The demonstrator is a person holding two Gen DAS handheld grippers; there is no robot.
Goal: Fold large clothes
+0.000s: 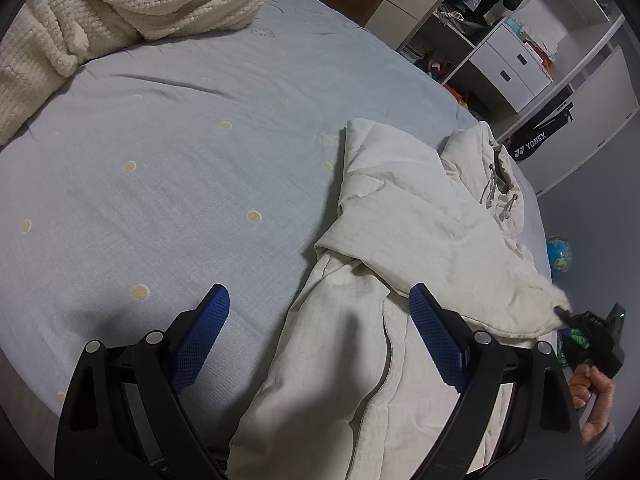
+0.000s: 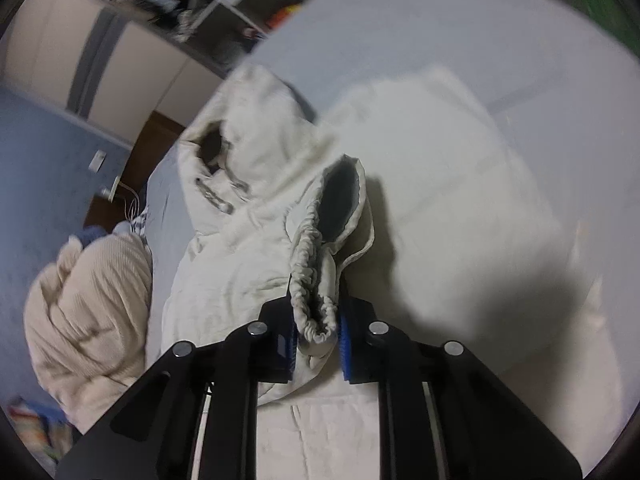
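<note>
A white padded hooded jacket (image 1: 400,220) lies crumpled on the right part of the bed, its hood and drawstrings (image 1: 500,184) toward the far edge. My left gripper (image 1: 320,292) hangs open above the jacket's near edge; its blue pads (image 1: 208,332) touch nothing. At the right edge of the left wrist view, my right gripper (image 1: 560,314) pinches the sleeve end, with a hand behind it. In the right wrist view the right gripper (image 2: 318,320) is shut on the gathered elastic sleeve cuff (image 2: 312,272), which rises off the jacket (image 2: 240,248).
The light blue sheet with yellow dots (image 1: 160,140) covers the bed. A cream knit blanket (image 1: 140,0) is heaped at the far left. White shelves (image 1: 520,40), a Yonex bag (image 1: 536,144) and a globe (image 1: 560,256) stand past the right bed edge.
</note>
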